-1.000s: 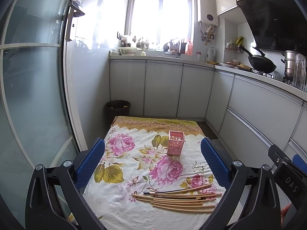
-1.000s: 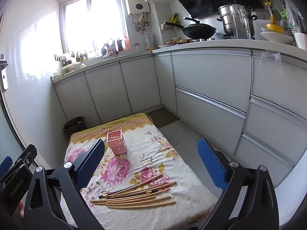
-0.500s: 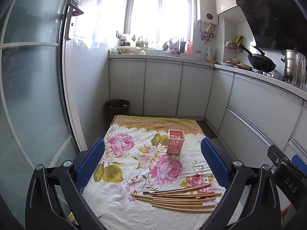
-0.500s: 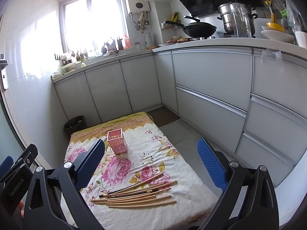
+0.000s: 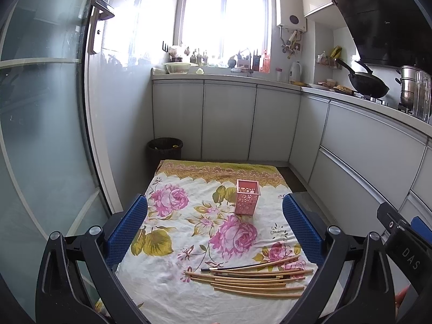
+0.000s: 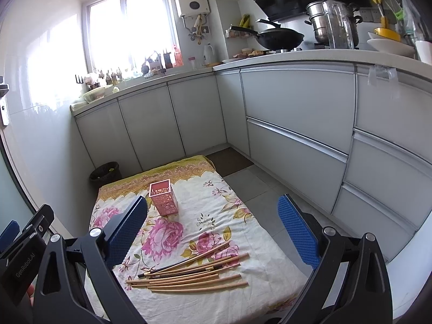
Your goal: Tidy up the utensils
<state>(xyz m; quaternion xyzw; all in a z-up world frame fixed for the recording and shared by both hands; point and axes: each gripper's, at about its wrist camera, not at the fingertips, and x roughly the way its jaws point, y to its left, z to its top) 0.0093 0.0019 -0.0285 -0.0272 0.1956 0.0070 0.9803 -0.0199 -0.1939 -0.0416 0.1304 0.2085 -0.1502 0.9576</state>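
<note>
Several wooden chopsticks (image 5: 251, 276) lie in a loose bundle on a flowered cloth (image 5: 175, 243) on the floor; they also show in the right wrist view (image 6: 189, 272). A pink lattice holder (image 5: 247, 197) stands upright on the cloth behind them, also seen in the right wrist view (image 6: 164, 198). My left gripper (image 5: 214, 228) is open and empty above the cloth, short of the chopsticks. My right gripper (image 6: 213, 232) is open and empty, above and short of the chopsticks.
A dark waste bin (image 5: 164, 151) stands at the cloth's far left corner. White cabinets (image 5: 229, 121) run along the back and right. A glass door (image 5: 40, 135) is at the left. Bare grey floor tiles (image 6: 259, 186) lie right of the cloth.
Both grippers have shifted only slightly; the view has tilted down a little. Nothing was taken hold of.
</note>
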